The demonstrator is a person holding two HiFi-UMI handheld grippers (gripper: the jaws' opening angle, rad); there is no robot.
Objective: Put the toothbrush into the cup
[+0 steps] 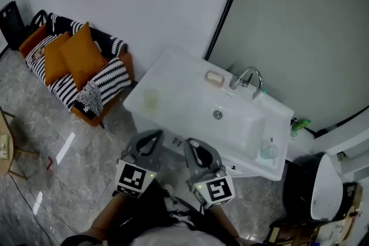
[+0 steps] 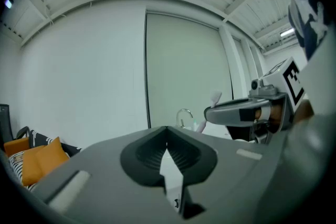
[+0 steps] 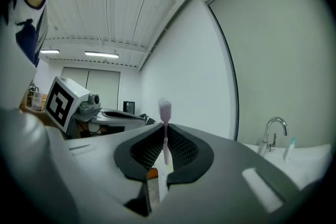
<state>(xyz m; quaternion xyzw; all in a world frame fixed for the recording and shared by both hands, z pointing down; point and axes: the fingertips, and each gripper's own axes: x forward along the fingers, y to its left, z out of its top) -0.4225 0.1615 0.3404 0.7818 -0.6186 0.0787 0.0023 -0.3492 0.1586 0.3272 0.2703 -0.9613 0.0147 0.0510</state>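
Note:
My right gripper is shut on a pink toothbrush, which stands upright between the jaws with its bristle head on top. In the left gripper view the same toothbrush head sticks up from the right gripper at the right. My left gripper is shut with nothing in it. In the head view both grippers, left and right, hover side by side in front of the white sink counter. A pale translucent cup stands on the counter's left part, beyond the left gripper.
Around the basin are a faucet, a soap bar and a bluish cup at the near right corner. A sofa with orange cushions stands to the left. A white fixture is at the right.

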